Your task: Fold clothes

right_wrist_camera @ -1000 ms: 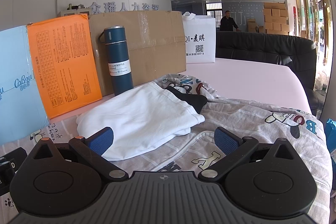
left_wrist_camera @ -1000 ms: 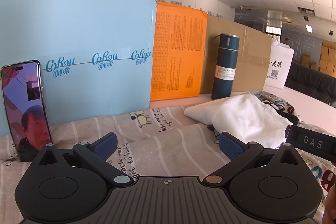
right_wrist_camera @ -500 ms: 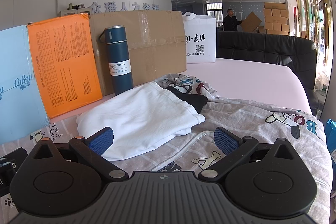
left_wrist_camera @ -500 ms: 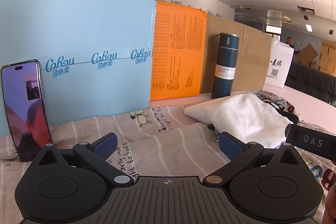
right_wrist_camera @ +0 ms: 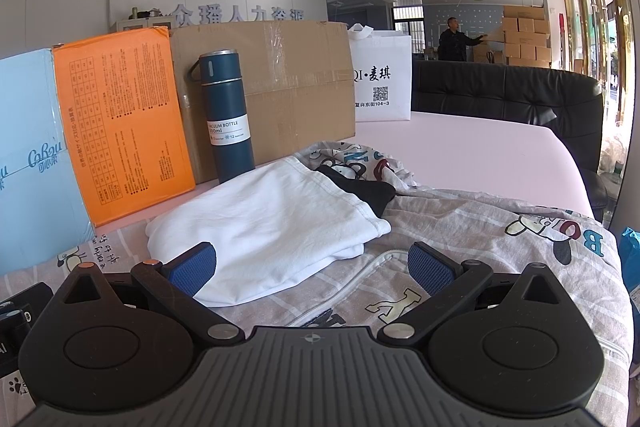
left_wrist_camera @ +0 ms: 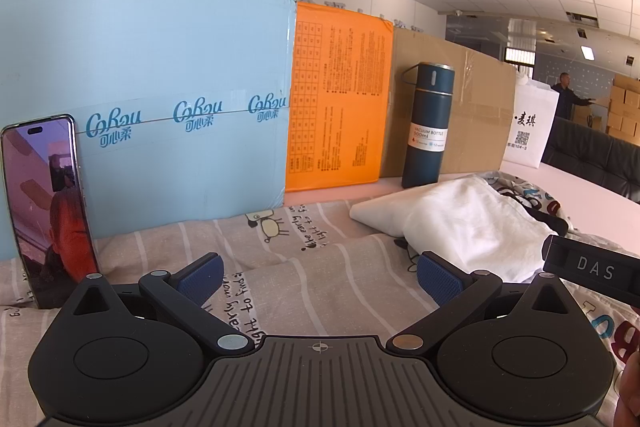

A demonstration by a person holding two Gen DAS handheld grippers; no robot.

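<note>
Far left, a phone (left_wrist_camera: pixel 44 203) stands upright on the patterned sheet (left_wrist_camera: pixel 320 259), leaning on a pale blue carton (left_wrist_camera: pixel 160 99). Next, an orange box (left_wrist_camera: pixel 340 99), then a brown cardboard box (right_wrist_camera: pixel 280 83) with a dark blue vacuum bottle (right_wrist_camera: pixel 228 115) upright before it. My left gripper (left_wrist_camera: pixel 318 277) hovers low above the sheet, fingers spread wide, nothing between them. The white garment (right_wrist_camera: pixel 272 227), roughly folded, lies on the sheet in front of the bottle, partly over a black garment (right_wrist_camera: pixel 368 193). My right gripper (right_wrist_camera: pixel 312 267) is likewise parted and holds nothing; its left pad (right_wrist_camera: pixel 194 267) sits at the white garment's near edge, contact unclear. Far right, a white bag (right_wrist_camera: pixel 382 79) and black sofa (right_wrist_camera: pixel 504 95).
</note>
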